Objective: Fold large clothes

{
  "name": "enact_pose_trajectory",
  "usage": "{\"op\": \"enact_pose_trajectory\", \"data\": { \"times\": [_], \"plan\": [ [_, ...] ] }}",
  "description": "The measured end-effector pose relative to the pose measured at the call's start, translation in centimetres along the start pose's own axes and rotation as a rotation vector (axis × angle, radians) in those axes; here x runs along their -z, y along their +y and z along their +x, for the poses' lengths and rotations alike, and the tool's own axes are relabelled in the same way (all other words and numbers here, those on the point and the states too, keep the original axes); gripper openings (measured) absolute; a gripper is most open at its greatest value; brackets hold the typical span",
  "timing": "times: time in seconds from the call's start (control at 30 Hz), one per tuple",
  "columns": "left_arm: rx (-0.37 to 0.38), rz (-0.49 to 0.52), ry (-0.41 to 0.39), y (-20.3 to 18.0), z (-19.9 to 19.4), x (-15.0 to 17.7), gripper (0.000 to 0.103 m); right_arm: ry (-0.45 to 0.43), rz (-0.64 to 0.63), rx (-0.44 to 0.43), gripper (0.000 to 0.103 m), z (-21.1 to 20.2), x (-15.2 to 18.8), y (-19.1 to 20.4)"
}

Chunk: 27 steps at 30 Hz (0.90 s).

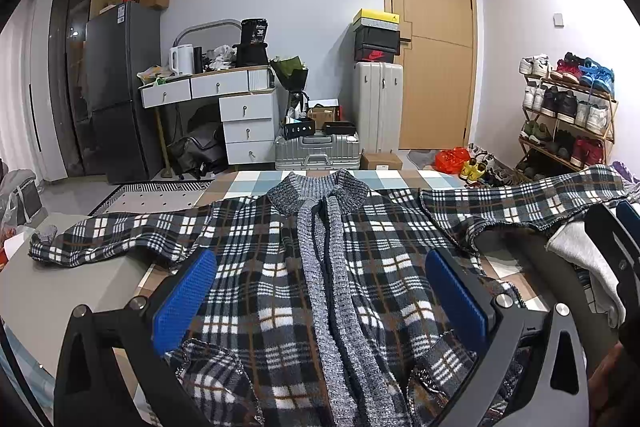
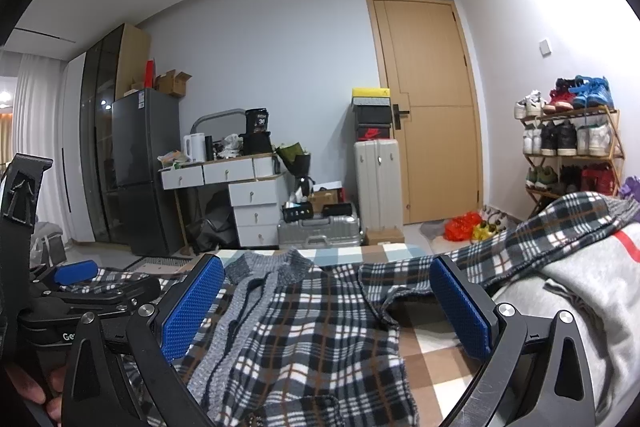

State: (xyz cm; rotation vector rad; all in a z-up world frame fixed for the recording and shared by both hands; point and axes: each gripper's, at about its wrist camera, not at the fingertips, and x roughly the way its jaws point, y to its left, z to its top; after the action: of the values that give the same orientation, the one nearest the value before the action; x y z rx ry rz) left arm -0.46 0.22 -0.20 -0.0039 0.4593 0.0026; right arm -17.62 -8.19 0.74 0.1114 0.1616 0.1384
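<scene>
A black, white and brown plaid knit cardigan with a grey ribbed collar and front band (image 1: 320,267) lay face up and spread flat on a checked bed cover (image 1: 400,179), directly beneath and ahead of both tools. The left gripper (image 1: 320,299) hovered over the garment's middle, its blue-padded fingers (image 1: 188,299) set wide apart and holding nothing. The right gripper (image 2: 326,311) hung just beside it, over the cardigan's right half, likewise spread wide and empty. To the left of the left gripper, one plaid sleeve (image 1: 100,235) stretched straight out; to the right of the right gripper, the other plaid sleeve (image 2: 540,235) draped up over a pale grey bundle of cloth (image 2: 568,307). No fold appeared to have been made: both sleeves still needed bringing across the body, and the body then doubling over. The whole task seemed to lie ahead.
</scene>
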Motion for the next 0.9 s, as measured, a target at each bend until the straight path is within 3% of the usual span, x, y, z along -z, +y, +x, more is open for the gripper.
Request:
{"op": "enact_pose_trajectory", "data": {
  "times": [0.63, 0.9],
  "plan": [
    [0.004, 0.013, 0.017, -0.33, 0.05, 0.21, 0.102, 0.008, 0.014, 0.002, 0.103, 0.46, 0.4, -0.52],
    [0.004, 0.013, 0.017, -0.36, 0.13, 0.31, 0.102, 0.006, 0.004, 0.042, 0.103, 0.43, 0.36, -0.73]
  ]
}}
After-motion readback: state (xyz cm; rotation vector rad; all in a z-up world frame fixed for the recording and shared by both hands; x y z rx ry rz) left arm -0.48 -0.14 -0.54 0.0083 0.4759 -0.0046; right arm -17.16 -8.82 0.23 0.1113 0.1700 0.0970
